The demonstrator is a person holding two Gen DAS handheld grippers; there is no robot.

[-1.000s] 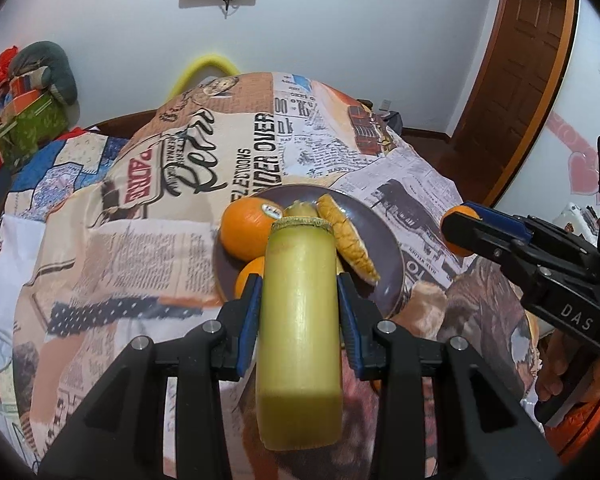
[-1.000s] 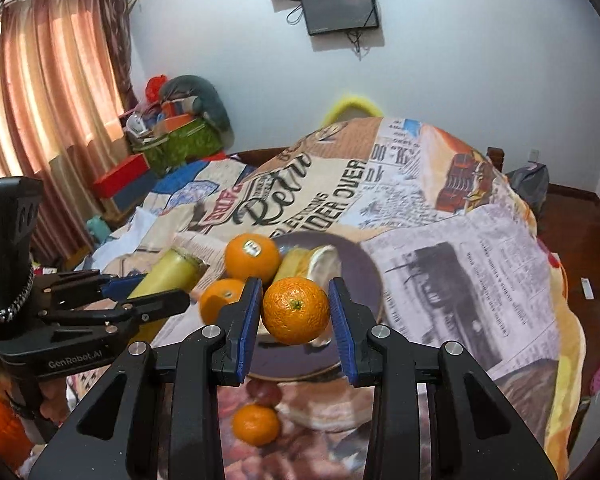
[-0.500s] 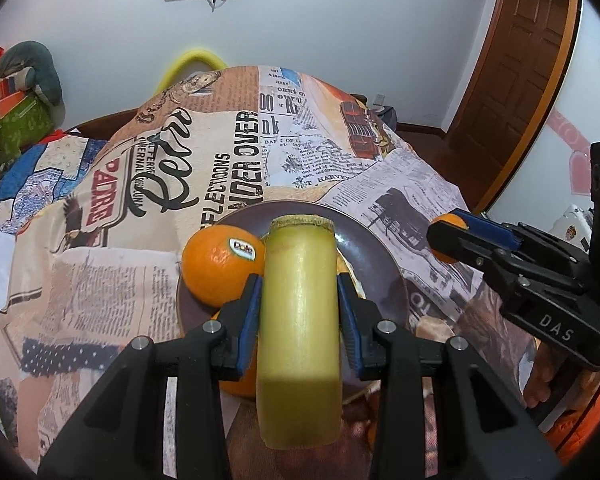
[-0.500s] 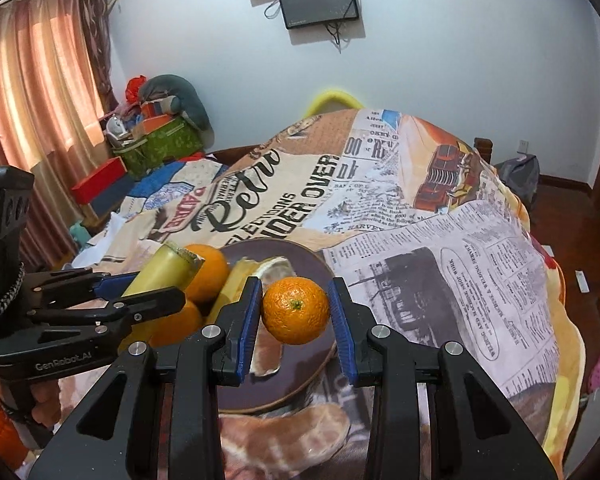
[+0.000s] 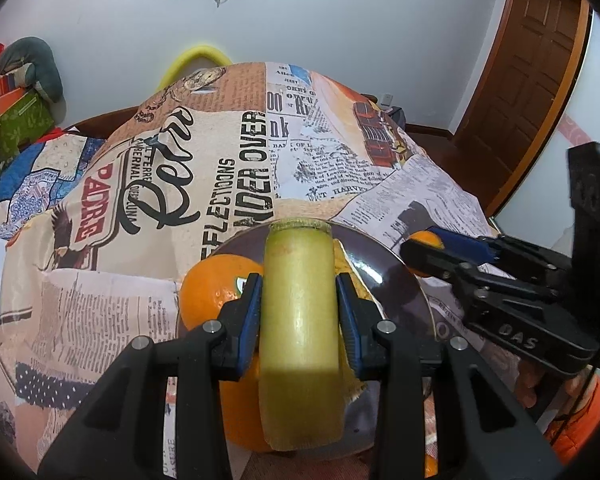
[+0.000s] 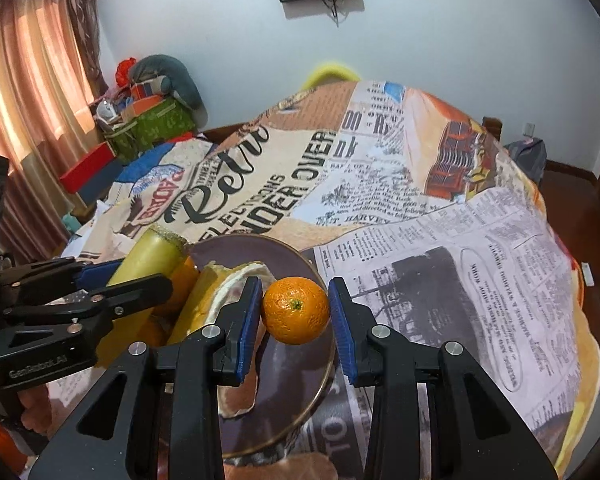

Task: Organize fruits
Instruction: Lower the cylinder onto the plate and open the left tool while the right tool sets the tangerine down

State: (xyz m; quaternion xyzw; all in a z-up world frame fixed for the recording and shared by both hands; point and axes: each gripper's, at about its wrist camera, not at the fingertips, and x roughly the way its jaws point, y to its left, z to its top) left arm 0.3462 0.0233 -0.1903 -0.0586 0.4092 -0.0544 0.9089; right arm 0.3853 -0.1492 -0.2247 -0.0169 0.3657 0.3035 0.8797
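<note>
1. The left gripper [image 5: 298, 312] is squeezed tight on a long yellow-green stalk [image 5: 300, 320]. The pads press its two sides near the middle, so it does not tip.
2. The stalk hangs over the dark plate [image 5: 396, 280]. Its far end points at the back rim.
3. The right gripper [image 6: 294, 312] is closed on a small orange [image 6: 295, 310]. The pads pinch it left and right, so the round fruit cannot roll out.
4. That orange is held above the right side of the plate, which looks like a bare spot.
5. A big orange [image 5: 216, 292] with a sticker already sits on the plate's left side, beside a yellow piece with a pale inside [image 6: 220, 292]. I cannot tell what fruit that is.
6. The plate rests on a cloth [image 6: 460, 264] printed like old newspapers.
7. I think both fruits are meant for the plate, so all the fruit ends up together.
</note>
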